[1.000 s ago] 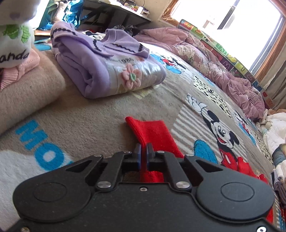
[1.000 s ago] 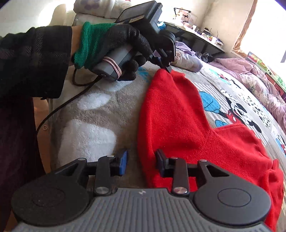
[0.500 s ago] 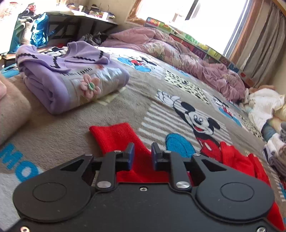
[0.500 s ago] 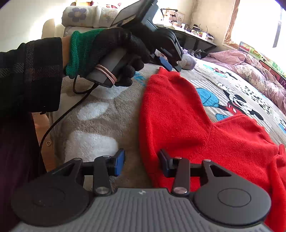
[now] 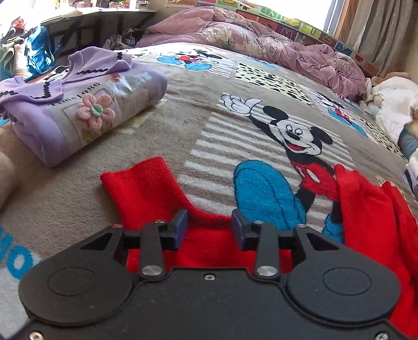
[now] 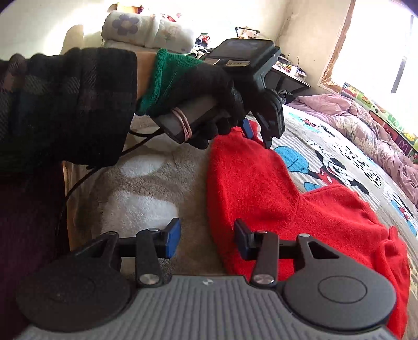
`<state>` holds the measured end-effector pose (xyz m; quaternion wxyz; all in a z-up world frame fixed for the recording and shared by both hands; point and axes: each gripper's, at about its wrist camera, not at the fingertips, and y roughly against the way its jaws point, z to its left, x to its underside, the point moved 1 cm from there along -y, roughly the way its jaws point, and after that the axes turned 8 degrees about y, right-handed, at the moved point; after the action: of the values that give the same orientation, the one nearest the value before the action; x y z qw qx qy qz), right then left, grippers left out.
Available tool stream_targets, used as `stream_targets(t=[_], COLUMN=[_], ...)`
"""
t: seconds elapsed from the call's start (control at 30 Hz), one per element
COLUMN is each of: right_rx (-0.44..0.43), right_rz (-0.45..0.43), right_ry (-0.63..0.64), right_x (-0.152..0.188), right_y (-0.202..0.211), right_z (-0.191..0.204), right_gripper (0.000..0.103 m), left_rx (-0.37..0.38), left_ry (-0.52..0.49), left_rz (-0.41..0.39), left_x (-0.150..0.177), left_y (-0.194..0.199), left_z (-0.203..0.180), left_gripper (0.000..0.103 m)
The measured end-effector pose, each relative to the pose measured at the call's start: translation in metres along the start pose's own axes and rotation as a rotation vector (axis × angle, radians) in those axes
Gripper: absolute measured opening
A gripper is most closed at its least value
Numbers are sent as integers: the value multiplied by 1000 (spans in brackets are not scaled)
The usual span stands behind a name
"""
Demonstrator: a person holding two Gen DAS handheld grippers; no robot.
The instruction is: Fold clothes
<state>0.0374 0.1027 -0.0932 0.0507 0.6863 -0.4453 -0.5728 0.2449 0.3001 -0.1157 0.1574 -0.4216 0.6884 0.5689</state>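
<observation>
Red knitted sweater (image 6: 261,193): soft, limp, light; best pinched at sleeve cuff (image 5: 135,180), 11 o'clock. Left gripper (image 5: 209,227) just opened, nothing clamped; right gripper (image 6: 206,238) apart, empty.

A cartoon-mouse blanket (image 5: 222,109) covered the bed. A crumpled pink quilt (image 5: 274,44) lay along its far side under the window, a curtain (image 5: 378,34) hung far right, and a dark desk (image 5: 104,21) stood far left.

Left hand-held gripper (image 5: 209,226), jaws just opening, seemingly grips nothing; right hand-held gripper (image 6: 207,242) gapes.
</observation>
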Motion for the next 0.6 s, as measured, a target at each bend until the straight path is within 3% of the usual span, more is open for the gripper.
stream_targets(t=[0.13, 0.33, 0.47, 0.6], right_rx=[31, 141, 224, 241], right_rz=[-41, -87, -34, 17], right_ry=[-194, -583, -773, -890], right_x=[10, 61, 111, 145], right_y=[38, 76, 64, 38], right_z=[-46, -164, -244, -297], right_gripper=[42, 43, 43, 45], left_rx=[112, 306, 403, 437], left_ry=[37, 90, 106, -6], left_rz=[-66, -53, 32, 100], left_x=[0, 16, 41, 70], left_y=[18, 33, 31, 27], left_z=[-13, -62, -101, -137], left_gripper=[40, 40, 40, 42])
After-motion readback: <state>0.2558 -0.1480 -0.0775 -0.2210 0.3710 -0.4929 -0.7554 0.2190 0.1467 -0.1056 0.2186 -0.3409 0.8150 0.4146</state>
